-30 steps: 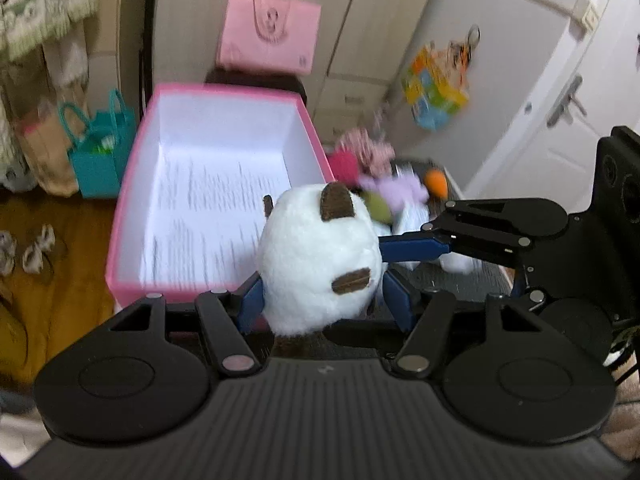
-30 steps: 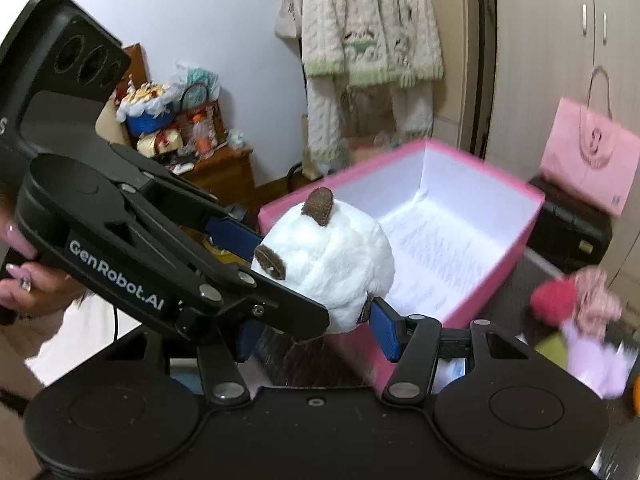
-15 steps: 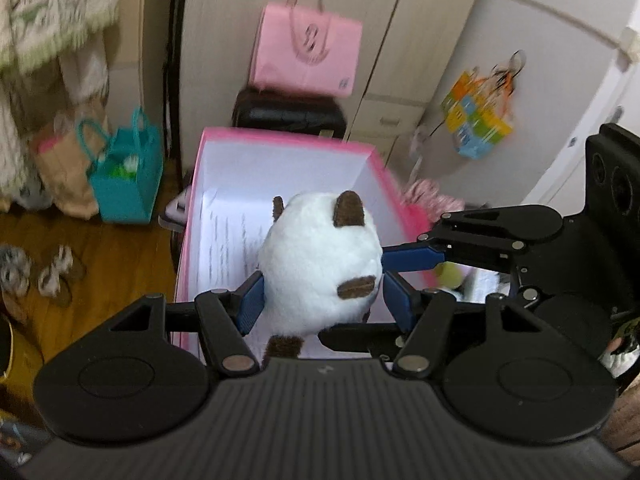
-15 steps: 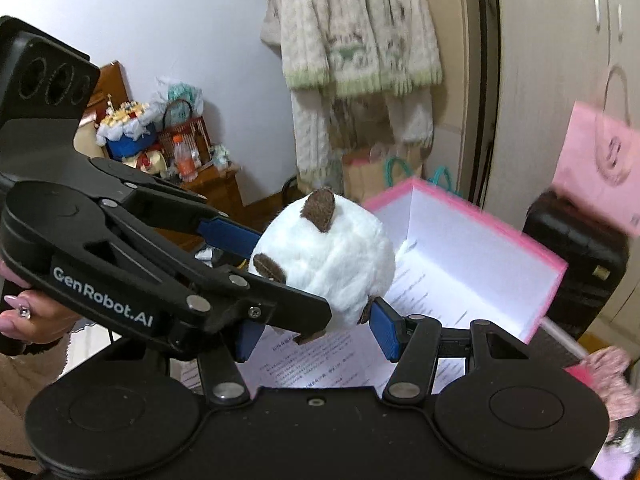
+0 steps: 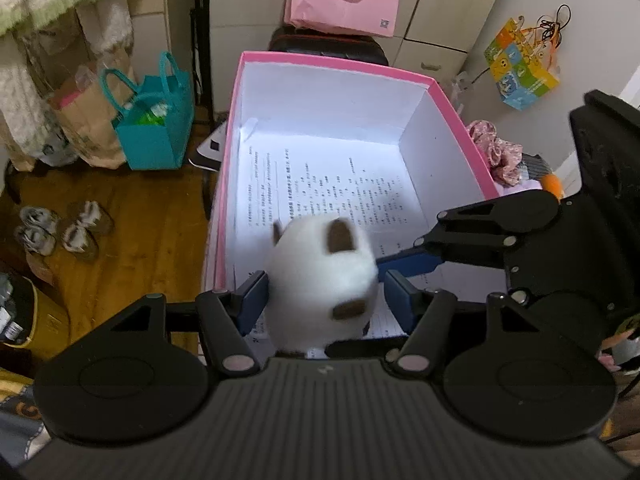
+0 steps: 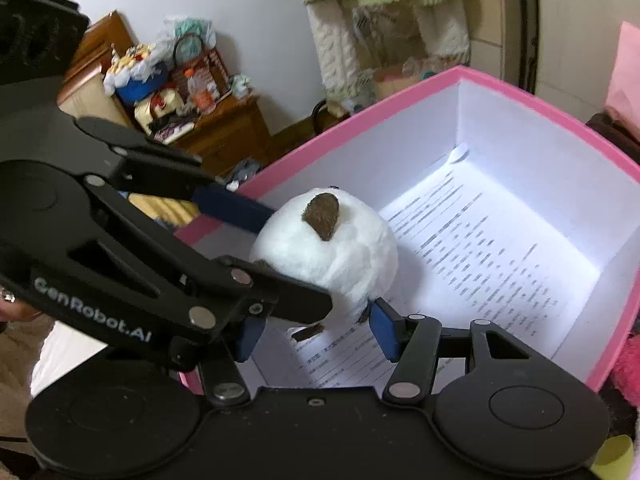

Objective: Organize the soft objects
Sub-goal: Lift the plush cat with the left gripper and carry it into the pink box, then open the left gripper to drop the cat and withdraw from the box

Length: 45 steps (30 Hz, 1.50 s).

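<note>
A round white plush toy with brown ears (image 5: 320,280) sits between both pairs of blue fingers, over the near end of the pink box (image 5: 328,60). My left gripper (image 5: 326,300) stands with its jaws spread wider than the toy, which is motion-blurred. In the right wrist view the plush toy (image 6: 328,252) is above the printed paper lining the pink box (image 6: 400,104). My right gripper (image 6: 316,330) has its fingers at the toy's lower sides. The left gripper's fingers (image 6: 232,208) touch its left side there.
Other soft things lie right of the box: a pink floral cloth (image 5: 496,152), an orange item (image 5: 554,184) and a pink fluffy item (image 6: 628,364). A teal bag (image 5: 154,136) and slippers (image 5: 60,228) are on the wooden floor at left. A wooden cabinet (image 6: 208,124) stands behind.
Both grippers have carried the plush toy forward and down into the near end of the pink box. The left jaws have spread apart and the toy is blurred.
</note>
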{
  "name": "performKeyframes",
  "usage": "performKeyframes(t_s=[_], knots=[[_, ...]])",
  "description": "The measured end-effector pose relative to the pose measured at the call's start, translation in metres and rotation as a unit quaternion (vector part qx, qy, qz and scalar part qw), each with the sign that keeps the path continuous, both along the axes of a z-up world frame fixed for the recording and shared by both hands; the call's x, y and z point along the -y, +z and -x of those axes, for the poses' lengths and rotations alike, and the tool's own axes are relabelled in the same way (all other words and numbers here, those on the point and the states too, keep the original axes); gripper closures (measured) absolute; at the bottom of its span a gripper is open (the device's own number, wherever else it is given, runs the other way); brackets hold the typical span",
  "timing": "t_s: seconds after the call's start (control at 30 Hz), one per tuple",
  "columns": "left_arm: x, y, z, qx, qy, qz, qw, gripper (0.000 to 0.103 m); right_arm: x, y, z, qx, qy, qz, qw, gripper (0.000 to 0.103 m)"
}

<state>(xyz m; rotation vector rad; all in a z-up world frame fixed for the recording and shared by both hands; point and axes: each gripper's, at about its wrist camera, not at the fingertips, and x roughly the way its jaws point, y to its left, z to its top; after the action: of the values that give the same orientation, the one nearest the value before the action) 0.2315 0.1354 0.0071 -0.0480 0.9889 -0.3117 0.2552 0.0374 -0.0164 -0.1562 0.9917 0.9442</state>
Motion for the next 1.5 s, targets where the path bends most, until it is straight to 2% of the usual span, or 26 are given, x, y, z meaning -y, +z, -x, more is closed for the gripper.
performKeyframes(t_s=[0.17,0.4,0.77,1.17,1.5], knots=[[0.007,0.009,0.010,0.035,-0.008,-0.028,0.9990,0.040,0.000,0.001,0.005,-0.001,0.013,0.005,1.000,0.038],[0.010,0.027,0.029,0.062,-0.014,-0.034,0.9974,0.039,0.018,0.015,0.014,0.012,0.004,-0.014,1.000,0.038],[0.023,0.060,0.070,0.096,-0.035,-0.019,0.9946,0.037,0.063,0.065,0.062,0.094,-0.019,-0.030,0.995,0.038],[0.065,0.095,0.123,0.162,-0.093,-0.045,0.9814,0.033,0.136,0.108,0.127,0.180,-0.062,-0.034,0.981,0.038],[0.108,0.093,0.158,0.171,-0.175,-0.048,0.9686,0.030,0.195,0.103,0.178,0.196,-0.124,-0.022,0.972,0.038]])
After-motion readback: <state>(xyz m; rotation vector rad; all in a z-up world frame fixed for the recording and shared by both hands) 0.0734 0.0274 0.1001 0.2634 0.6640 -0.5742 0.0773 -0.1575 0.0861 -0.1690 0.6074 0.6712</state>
